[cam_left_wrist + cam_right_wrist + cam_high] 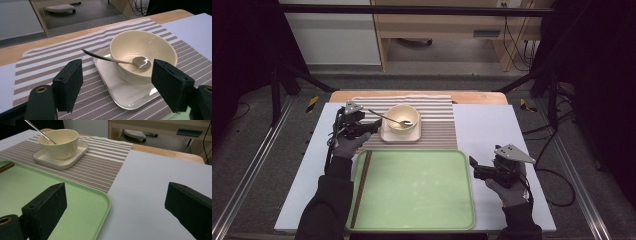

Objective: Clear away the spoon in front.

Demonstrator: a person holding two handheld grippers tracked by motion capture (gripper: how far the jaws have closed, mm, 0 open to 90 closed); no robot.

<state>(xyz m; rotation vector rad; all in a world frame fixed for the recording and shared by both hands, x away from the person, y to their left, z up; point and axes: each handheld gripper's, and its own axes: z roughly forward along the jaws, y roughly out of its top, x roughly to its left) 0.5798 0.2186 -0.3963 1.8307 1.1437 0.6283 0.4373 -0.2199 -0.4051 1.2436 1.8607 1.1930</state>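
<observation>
your left gripper [373, 126] hovers by the spoon handle, jaws wide and empty; one shiny metal spoon [119, 60] leans in one glossy cream bowl [150, 47] on one square plate [130, 93] atop the ribbed striped mat [439, 132]; right gripper [472, 165] jaws wide, empty

Between the right gripper [115, 212] and its wide-apart jaws lie the green tray [82, 202] corner and bare white tabletop [160, 170] — far left, on the striped mat [100, 167], a cream bowl [60, 142] with a spoon [40, 131] sits on a square plate [72, 157].
</observation>
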